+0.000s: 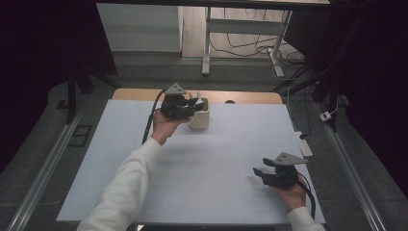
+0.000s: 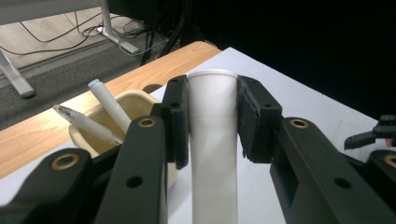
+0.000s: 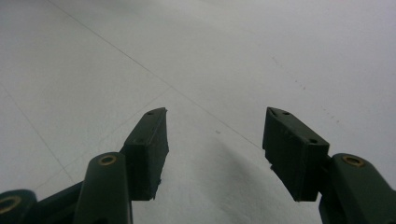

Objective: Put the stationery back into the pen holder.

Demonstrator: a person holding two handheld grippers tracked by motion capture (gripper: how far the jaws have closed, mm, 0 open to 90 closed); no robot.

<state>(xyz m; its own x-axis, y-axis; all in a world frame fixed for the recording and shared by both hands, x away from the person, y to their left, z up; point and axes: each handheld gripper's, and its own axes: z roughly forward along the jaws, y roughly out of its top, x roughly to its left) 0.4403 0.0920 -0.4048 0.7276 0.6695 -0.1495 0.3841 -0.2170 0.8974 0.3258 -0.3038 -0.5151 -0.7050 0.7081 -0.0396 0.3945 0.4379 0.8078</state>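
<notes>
The left gripper pinches a white tube between its jaws, holding it just beside the cream holder near the desk's far edge. Two pens already stand in that holder, so the work looks well along; dropping the tube in seems to be what remains. The right gripper rests near the desk's right edge, jaws spread over nothing.

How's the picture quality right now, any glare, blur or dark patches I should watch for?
High view: dim, black at both sides; the white table cover is evenly lit, with soft shadows under each arm. Left gripper view: the white tube in the left tool is bright with mild glare; the pen holder is sharp. Right gripper view: grey and flat, right tool slightly soft.
</notes>
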